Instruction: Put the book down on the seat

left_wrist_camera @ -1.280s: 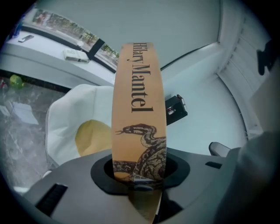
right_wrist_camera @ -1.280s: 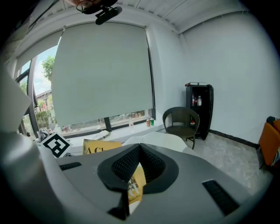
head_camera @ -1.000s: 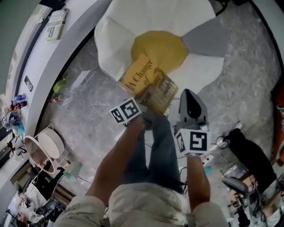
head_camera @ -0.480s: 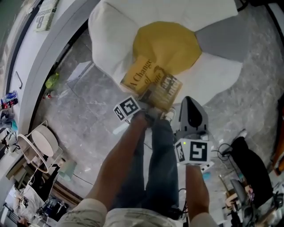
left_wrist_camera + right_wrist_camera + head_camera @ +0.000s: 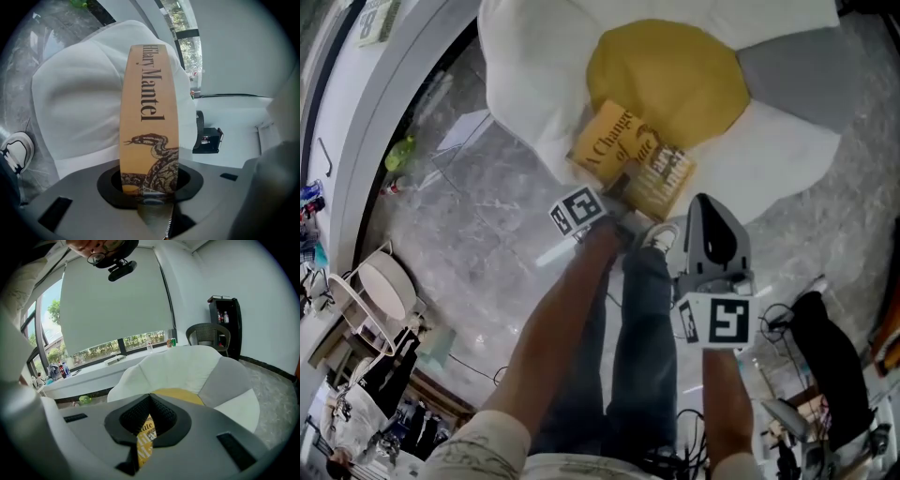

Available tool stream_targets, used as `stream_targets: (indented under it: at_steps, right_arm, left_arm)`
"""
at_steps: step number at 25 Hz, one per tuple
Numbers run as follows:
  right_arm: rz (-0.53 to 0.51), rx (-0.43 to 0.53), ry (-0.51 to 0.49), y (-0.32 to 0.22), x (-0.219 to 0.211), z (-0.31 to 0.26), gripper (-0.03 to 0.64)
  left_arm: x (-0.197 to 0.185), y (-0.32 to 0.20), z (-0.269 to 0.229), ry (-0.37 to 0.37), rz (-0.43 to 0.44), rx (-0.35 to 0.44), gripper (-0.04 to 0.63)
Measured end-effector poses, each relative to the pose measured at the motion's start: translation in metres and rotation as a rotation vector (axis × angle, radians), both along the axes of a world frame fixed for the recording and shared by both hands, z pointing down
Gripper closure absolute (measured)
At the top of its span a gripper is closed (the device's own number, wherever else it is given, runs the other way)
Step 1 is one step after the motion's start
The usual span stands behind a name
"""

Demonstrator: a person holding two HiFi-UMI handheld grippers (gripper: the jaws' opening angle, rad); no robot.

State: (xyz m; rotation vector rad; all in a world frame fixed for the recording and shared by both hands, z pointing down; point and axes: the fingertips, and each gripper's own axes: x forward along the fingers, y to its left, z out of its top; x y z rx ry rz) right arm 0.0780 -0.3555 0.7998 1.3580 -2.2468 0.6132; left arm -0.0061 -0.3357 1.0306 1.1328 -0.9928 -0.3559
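Looking steeply down in the head view, past a person's bare forearms [image 5: 562,319] and blue jeans [image 5: 642,337], we see a large flower-shaped cushion seat [image 5: 534,84] with white petals, one grey petal and a round yellow centre. It sits on a grey marbled floor [image 5: 487,225]. The left tool [image 5: 614,195], with its black-and-white marker cube [image 5: 578,210] nearest the arm, is pinching an orange paperback book [image 5: 628,155] by its near edge. The book's front cover faces up with the title running slantwise. In this view the book lies across the near white petal and the rim of the yellow centre; we cannot tell whether it touches the cushion. In the left gripper view the book's spine stands upright between the two jaws, printed with an author's name and a coiled snake, and the white cushion fills the space behind it. The right tool [image 5: 706,208] hangs just right of the book's near corner, apart from it. In the right gripper view its jaws are nearly pressed together, with only a thin slit between them and nothing pinched; a sliver of the orange book shows through beyond. A white sneaker [image 5: 661,239] rests on the floor between the two tools. A long white curved counter [image 5: 366,141] runs along the left with a second book [image 5: 375,19] lying on it, and a small green object [image 5: 401,155] sits by its base. The right gripper view also shows a grey roller blind [image 5: 112,301] over the window, a black shelf unit [image 5: 225,319] and a dark wicker chair [image 5: 206,336].
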Motion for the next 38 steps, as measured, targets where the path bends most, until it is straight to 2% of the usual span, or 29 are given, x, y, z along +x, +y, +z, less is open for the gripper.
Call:
stream_targets:
  at_steps: [7,16,22,29,33,38]
  right_arm:
    - [0.000,-0.009,-0.004,0.002,-0.003,0.007,0.614]
    - [-0.008,-0.004,-0.027,0.009,-0.010,0.017,0.614]
    - [-0.011,-0.006,-0.027,0.005,-0.013,0.012,0.614]
    - [-0.009,-0.002,-0.027,0.004,-0.014,0.007,0.614]
    - [-0.005,-0.010,-0.026,0.006,-0.014,0.010,0.614]
    - [-0.006,-0.005,-0.035,0.004,-0.014,0.006,0.614]
  left_arm:
    - [0.005,0.008,0.025,0.014,0.019,-0.024,0.440]
    - [0.004,0.014,0.041,-0.002,0.044,-0.023,0.431]
    - [0.002,0.014,0.038,-0.011,0.038,-0.043,0.357]
    - [-0.008,0.025,0.046,-0.081,0.043,-0.115,0.279]
    - [-0.013,0.033,0.052,-0.116,0.039,-0.165,0.205]
    - [-0.020,0.046,0.057,-0.156,0.023,-0.232,0.186]
